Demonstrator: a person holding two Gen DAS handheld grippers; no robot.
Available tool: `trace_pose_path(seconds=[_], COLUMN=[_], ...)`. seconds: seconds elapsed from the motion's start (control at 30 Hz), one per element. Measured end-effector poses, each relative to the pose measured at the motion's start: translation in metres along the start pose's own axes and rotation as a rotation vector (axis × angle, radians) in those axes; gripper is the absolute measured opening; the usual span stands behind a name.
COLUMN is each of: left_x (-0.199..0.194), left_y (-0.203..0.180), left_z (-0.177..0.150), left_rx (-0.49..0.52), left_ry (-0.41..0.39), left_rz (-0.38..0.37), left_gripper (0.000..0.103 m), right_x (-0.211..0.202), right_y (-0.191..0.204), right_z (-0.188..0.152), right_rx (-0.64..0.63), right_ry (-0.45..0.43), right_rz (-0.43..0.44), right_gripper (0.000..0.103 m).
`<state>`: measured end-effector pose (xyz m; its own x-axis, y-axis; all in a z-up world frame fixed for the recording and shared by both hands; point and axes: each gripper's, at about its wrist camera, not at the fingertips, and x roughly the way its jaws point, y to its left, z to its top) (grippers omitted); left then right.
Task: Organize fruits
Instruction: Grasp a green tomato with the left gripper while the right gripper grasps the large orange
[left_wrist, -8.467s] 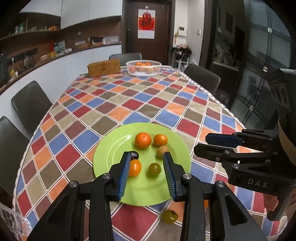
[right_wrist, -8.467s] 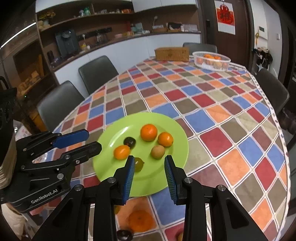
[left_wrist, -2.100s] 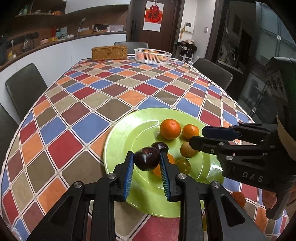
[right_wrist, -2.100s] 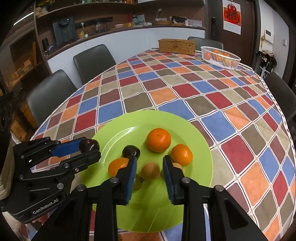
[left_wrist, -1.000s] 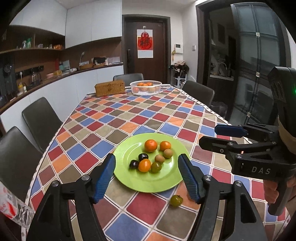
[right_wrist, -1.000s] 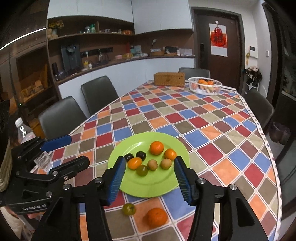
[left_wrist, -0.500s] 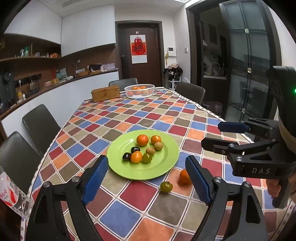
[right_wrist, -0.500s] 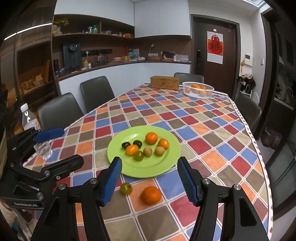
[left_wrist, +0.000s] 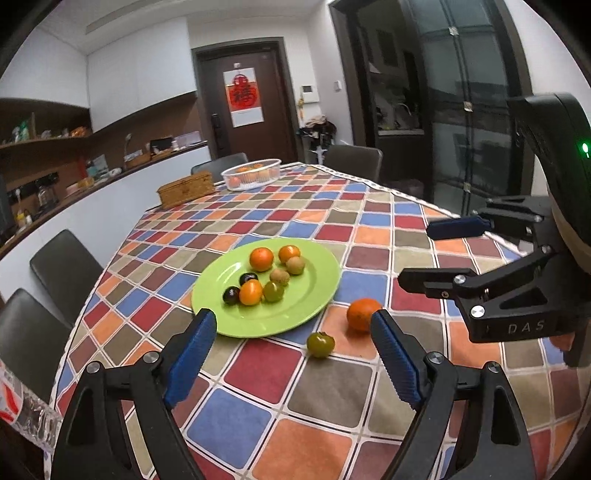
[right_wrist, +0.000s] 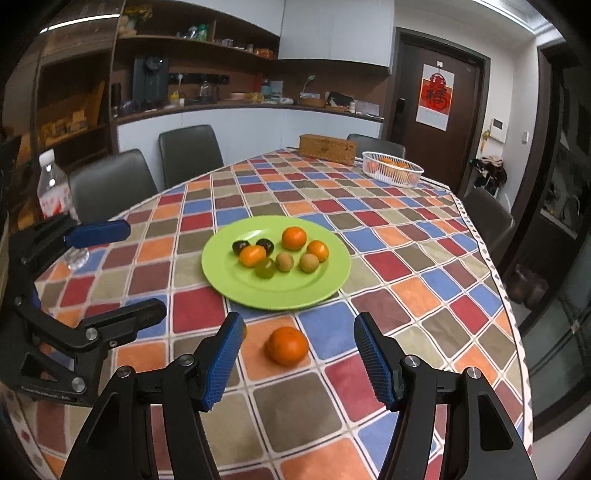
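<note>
Fruit mostly sits on the round lime-green plate (left_wrist: 229, 317) on our checked tablecloth (left_wrist: 258, 417). We hold our left gripper (left_wrist: 293, 356) spread and empty above a small green tomato (left_wrist: 320, 344). Just right, our right gripper (right_wrist: 295, 363), also spread with nothing between its pads, frames a loose orange tangerine (right_wrist: 288, 346).

Even, fairly bright ceiling light — soft shadows only, a faint sheen on the round lime-green plastic plate (right_wrist: 221, 273). Fisheye bends the dark-cornered edges — lower-left right-wrist view blurs.
</note>
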<state>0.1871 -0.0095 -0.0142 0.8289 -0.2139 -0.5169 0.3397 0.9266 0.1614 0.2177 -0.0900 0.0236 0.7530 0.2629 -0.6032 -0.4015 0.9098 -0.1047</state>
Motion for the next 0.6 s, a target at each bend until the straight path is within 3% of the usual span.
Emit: trace_pose_path(seconds=[0.23,0.6], left_x=[0.02,0.062], left_y=[-0.008,-0.009], left_z=[-0.01,-0.019], left_rx=[0.058,0.083], left_ry=[0.036,0.131], left_rz=[-0.036,-0.107], left_gripper=[0.08,0.061], right_x=[0.015,0.056], right_y=[0.0,-0.006], right_z=[-0.01,-0.024], right_rx=[-0.036,-0.014], right_ry=[0.037,0.142], right_rz=[0.012,0.076], right_gripper=[0.063,0.062])
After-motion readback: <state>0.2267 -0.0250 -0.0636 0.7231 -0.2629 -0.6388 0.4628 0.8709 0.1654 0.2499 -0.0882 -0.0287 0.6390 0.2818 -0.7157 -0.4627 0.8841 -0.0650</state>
